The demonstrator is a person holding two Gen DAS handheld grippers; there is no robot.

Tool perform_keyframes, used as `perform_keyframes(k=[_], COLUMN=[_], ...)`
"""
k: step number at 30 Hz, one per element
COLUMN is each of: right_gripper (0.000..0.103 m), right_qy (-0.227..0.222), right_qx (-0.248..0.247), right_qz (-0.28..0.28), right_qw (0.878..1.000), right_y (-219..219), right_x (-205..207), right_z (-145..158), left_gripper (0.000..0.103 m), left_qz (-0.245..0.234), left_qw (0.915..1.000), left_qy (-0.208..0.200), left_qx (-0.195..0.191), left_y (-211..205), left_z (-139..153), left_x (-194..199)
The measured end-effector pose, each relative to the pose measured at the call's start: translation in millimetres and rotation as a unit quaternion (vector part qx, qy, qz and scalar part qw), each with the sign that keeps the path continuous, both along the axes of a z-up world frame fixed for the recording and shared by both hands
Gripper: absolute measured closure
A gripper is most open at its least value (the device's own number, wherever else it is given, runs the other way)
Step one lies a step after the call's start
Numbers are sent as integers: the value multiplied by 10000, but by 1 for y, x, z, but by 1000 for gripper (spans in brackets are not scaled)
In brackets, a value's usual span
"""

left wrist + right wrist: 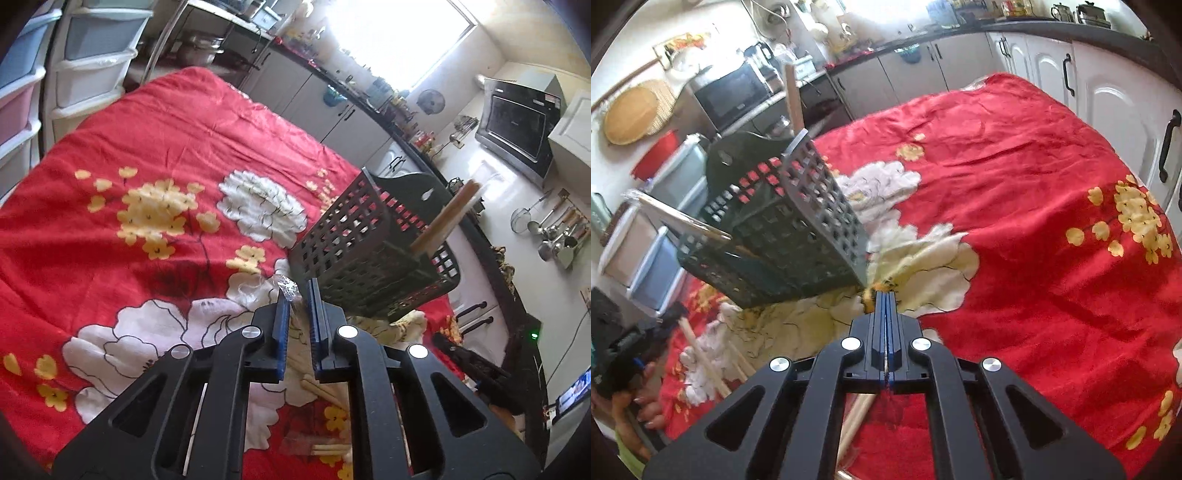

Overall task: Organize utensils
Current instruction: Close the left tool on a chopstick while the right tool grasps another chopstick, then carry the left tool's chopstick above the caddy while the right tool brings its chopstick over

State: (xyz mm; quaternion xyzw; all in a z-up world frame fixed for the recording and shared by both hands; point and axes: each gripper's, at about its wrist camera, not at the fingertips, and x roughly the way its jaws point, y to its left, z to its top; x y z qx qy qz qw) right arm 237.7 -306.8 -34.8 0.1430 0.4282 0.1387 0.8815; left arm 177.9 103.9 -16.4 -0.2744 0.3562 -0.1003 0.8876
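The left tool (pixel 299 295) pinches a clear-wrapped utensil (pixel 290 290). The right tool (pixel 885 299) is pressed together on a thin wooden stick (pixel 855 417). The dark perforated basket (pixel 354 236) stands on the red floral table (pixel 147 140), holding wrapped wooden sticks (pixel 447 218).

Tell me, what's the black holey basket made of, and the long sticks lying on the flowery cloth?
The basket looks like dark moulded plastic: stiff square holes and a slightly shiny skin. The sticks look like pale, unpainted wood or bamboo, matte and tan. The cloth looks like soft printed fabric, since it wrinkles.
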Motion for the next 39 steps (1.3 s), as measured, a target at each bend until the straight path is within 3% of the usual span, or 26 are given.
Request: perform_keyframes(k=[3, 5, 7, 10, 13, 15, 28, 39], right_gripper=[89, 69, 66, 69, 92, 101, 102, 102], right_qy=[231, 434, 579, 640, 627, 594, -104, -1035], right_qx=[-121, -113, -59, -100, -83, -43, 727, 1093], right_qz=[120, 148, 128, 120, 225, 254, 548, 1117], right_qw=[9996, 9989, 9982, 9978, 9977, 9979, 9958, 9823], right_y=[5, 7, 9, 13, 18, 19, 5, 19], right_x=[7, 10, 11, 12, 14, 15, 2, -34], right_z=[-9, -17, -23, -29, -31, -32, 21, 94], left_gripper=[97, 97, 97, 97, 97, 98, 99, 100], left_qz=[-2, 6, 13, 27, 33, 29, -39, -380], left_qw=[10000, 9999, 9999, 9999, 9998, 9997, 9981, 9938], left_qy=[-69, -102, -120, -147, -195, -238, -607, -1028], left_qx=[56, 82, 99, 82, 73, 76, 82, 199], left_y=[-2, -2, -2, -1, -1, -1, -5, -26], left_z=[6, 9, 10, 12, 15, 18, 46, 86], left_x=[-2, -3, -3, -5, -8, -8, -17, -23])
